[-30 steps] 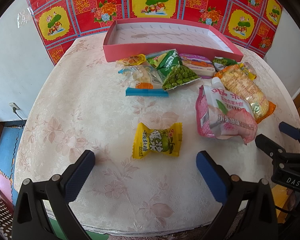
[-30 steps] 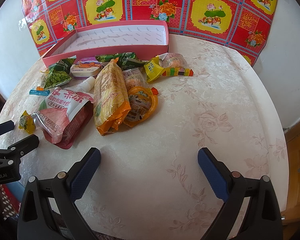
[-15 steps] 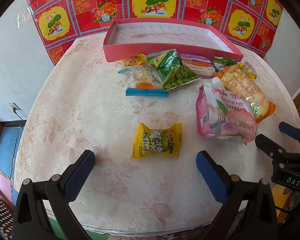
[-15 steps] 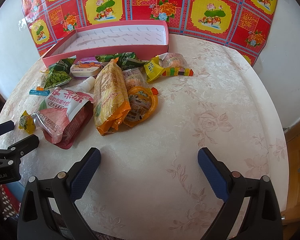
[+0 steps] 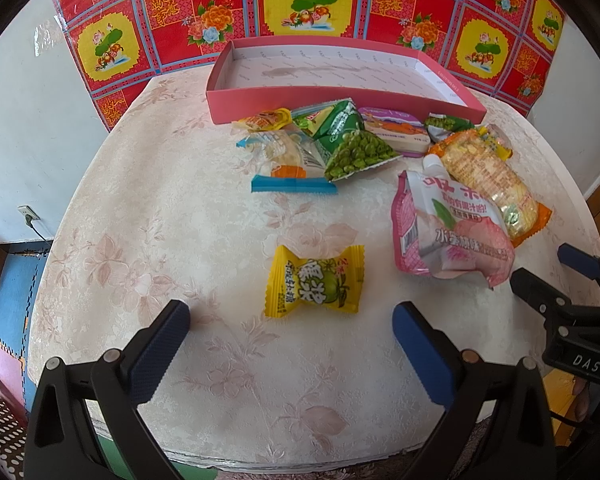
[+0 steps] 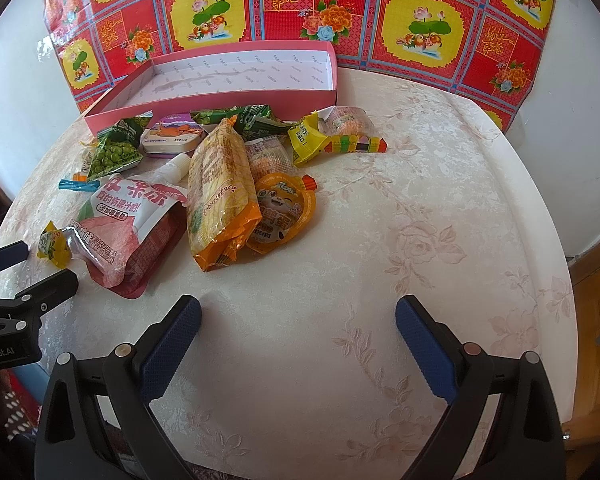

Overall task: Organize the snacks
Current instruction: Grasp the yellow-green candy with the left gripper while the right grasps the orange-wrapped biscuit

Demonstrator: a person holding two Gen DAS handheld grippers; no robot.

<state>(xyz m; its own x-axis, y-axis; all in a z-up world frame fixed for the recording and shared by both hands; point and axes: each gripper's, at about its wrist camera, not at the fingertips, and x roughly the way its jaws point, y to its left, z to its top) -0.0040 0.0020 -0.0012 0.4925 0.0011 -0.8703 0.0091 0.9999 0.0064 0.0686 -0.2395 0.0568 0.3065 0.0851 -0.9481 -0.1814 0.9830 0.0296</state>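
A shallow pink box stands empty at the table's far side; it also shows in the right wrist view. Several snacks lie in front of it: a yellow candy, a pink jelly pouch, a green pea bag, an orange cracker pack and an orange jelly cup. My left gripper is open and empty, just short of the yellow candy. My right gripper is open and empty over bare cloth, to the near right of the pile.
The round table has a pale floral cloth. A red and yellow patterned sheet covers the wall behind the box. The right half of the table in the right wrist view holds no snacks. The table's near edge is close under both grippers.
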